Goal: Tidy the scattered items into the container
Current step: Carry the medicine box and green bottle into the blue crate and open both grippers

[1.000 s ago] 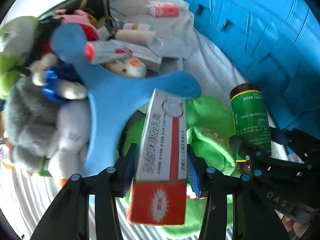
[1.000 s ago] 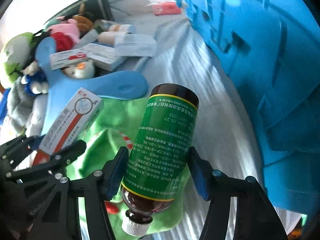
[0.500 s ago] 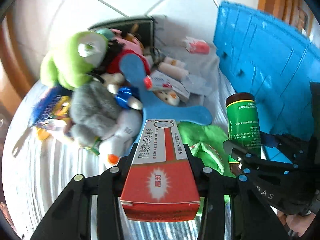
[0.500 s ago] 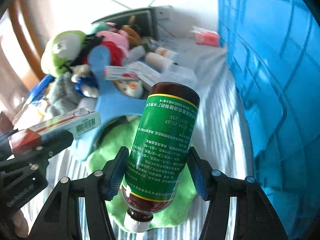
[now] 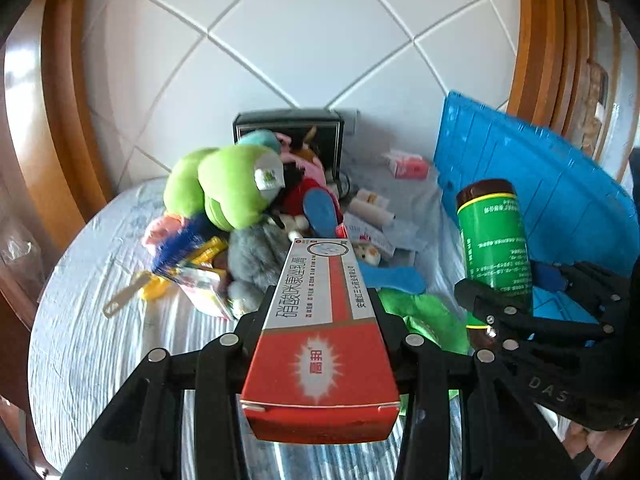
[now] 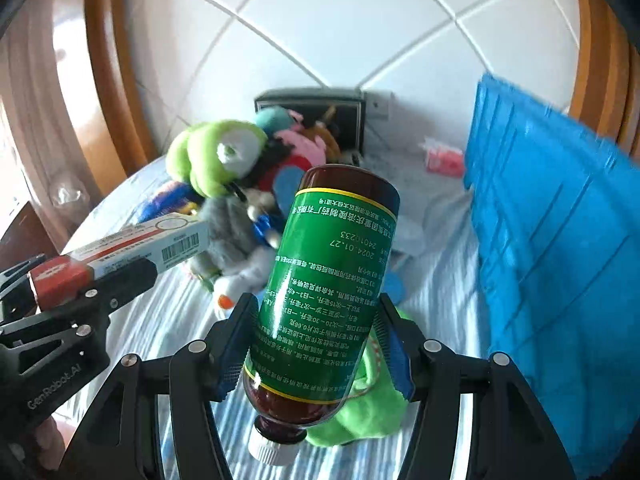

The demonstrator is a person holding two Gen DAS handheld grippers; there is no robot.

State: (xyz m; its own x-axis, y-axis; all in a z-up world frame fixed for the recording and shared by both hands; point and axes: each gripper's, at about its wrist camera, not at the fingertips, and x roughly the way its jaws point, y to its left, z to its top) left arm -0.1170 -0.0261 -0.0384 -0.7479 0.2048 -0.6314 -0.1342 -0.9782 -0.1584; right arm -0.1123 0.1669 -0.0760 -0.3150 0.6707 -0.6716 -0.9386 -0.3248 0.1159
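My left gripper [image 5: 320,320] is shut on a red and white medicine box [image 5: 320,344], held well above the bed. My right gripper [image 6: 314,348] is shut on a brown bottle with a green label [image 6: 326,296], cap pointing down; the bottle also shows in the left wrist view [image 5: 494,248]. The box also shows in the right wrist view [image 6: 132,252] at the left. The blue crate [image 5: 540,200] stands at the right, its wall close to the bottle [image 6: 560,260].
A heap of plush toys lies on the striped sheet, with a green frog toy [image 5: 232,188] on top, a grey plush [image 5: 256,256], a blue boomerang shape [image 5: 392,278] and several small boxes [image 5: 372,224]. A green cloth [image 6: 368,408] lies below the grippers. A black box [image 5: 288,128] stands against the tiled wall.
Both grippers have risen and pulled back from the heap, each still holding its item. The toys and the crate now look smaller and farther below.
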